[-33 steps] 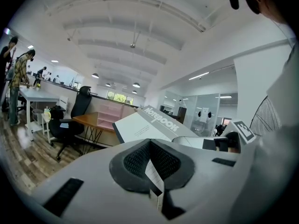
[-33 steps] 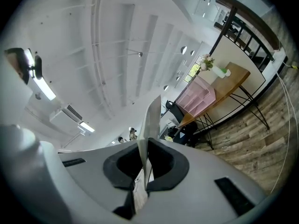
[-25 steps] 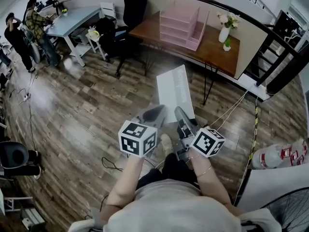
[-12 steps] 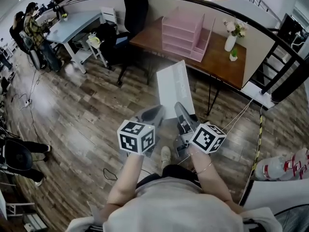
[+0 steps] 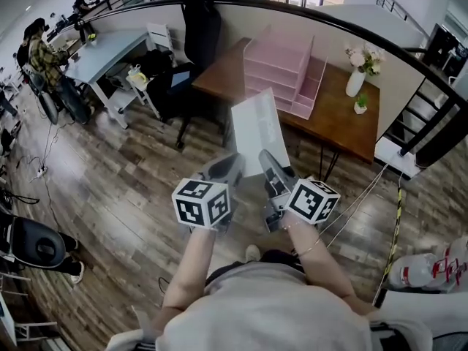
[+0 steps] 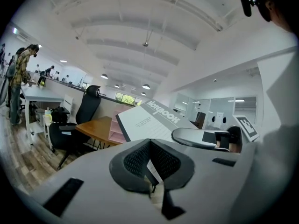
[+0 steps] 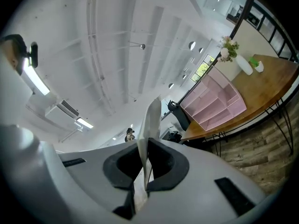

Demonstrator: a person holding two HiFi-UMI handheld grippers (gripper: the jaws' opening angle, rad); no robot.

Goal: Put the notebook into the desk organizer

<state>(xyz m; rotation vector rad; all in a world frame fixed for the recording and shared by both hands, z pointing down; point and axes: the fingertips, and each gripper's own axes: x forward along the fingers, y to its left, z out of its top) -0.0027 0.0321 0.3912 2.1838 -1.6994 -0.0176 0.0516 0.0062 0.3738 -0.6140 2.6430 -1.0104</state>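
Holding the notebook up off the floor, both claws have it. The left claw is pinched on its near left corner, and the right claw is clamped on its near right edge. The grey cover tilts upward, with NOTEBOOK readable in the left gripper view. Beyond it, not touching, the pink desk organizer stands on the wooden worktop, and a white vase of flowers sits off to the organizer's right.

notebook: white, grey band | desk organizer: pink | desk: brown
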